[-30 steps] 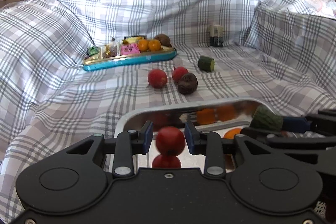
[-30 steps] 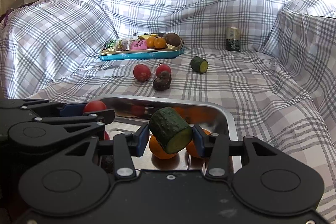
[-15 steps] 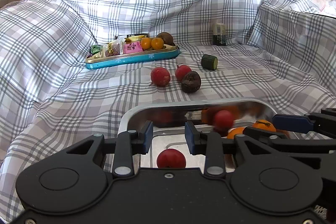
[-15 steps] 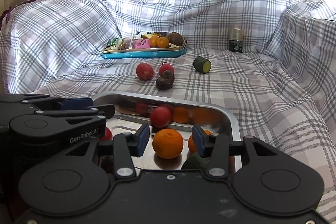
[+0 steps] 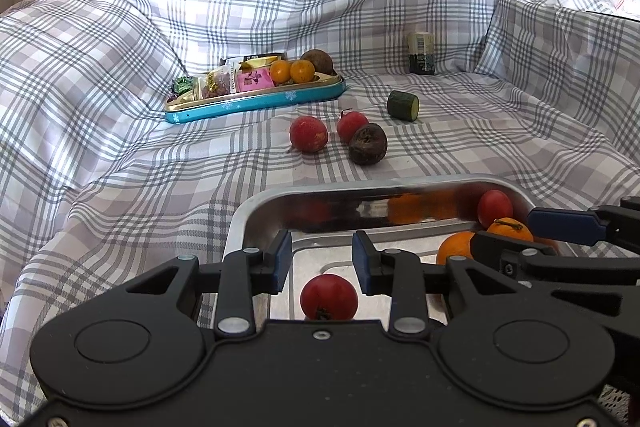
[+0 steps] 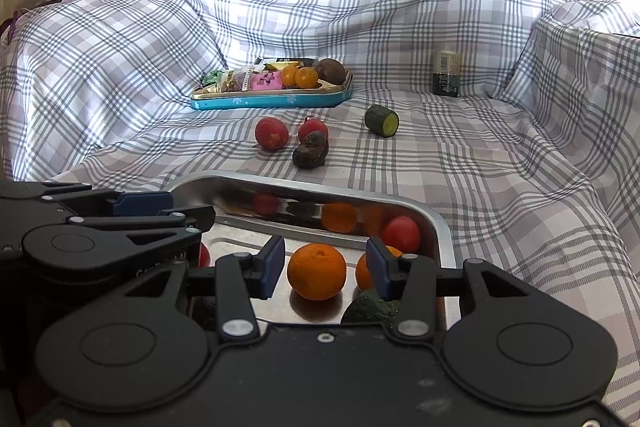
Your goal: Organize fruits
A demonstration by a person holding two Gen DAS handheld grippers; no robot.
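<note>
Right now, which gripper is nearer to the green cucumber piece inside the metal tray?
Right. The right gripper hangs just above the cucumber piece, which lies under its right finger. The left gripper is over the tray's opposite side.

Empty left tongs above red fruit in steel tray.

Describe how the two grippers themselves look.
Both match. The left gripper and right gripper have matte black bodies with two round discs, black linkage arms joined by silver rivets, and dark blue finger pads. Pale lettering, partly hidden, marks the left gripper's side. No cables or sleeves show.
</note>
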